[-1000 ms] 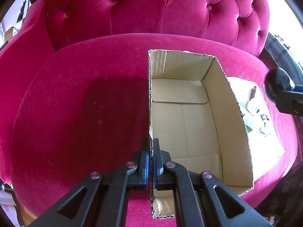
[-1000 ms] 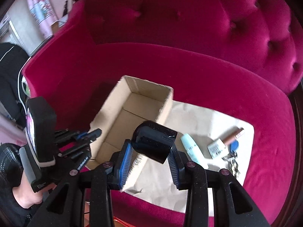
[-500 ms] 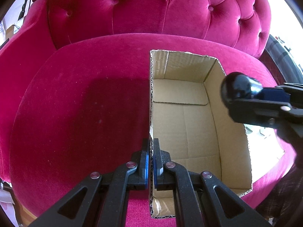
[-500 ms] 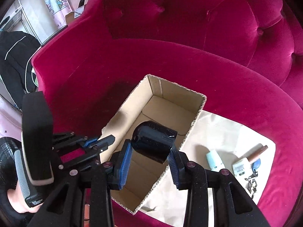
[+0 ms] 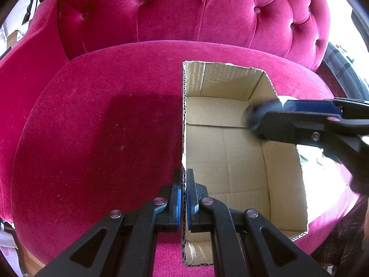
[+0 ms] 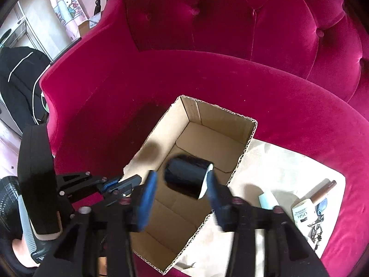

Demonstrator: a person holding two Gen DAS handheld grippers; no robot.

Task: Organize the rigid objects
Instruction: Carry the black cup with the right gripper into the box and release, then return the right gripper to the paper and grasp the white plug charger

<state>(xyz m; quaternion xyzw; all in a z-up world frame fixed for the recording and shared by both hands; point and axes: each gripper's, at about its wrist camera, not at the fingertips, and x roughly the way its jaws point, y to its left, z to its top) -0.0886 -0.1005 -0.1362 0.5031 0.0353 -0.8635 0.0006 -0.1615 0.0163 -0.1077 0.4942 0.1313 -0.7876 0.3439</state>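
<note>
The black cup (image 6: 188, 176) lies crosswise between the right gripper's (image 6: 181, 190) opening jaws, over the box (image 6: 250, 136); left gripper (image 5: 183, 195) clamps the box wall

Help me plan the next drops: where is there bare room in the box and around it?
The cardboard box floor is bare apart from the black cylinder near its middle. The red seat cushion left of the box is open. The paper sheet is crowded at its right end with the small items.
</note>
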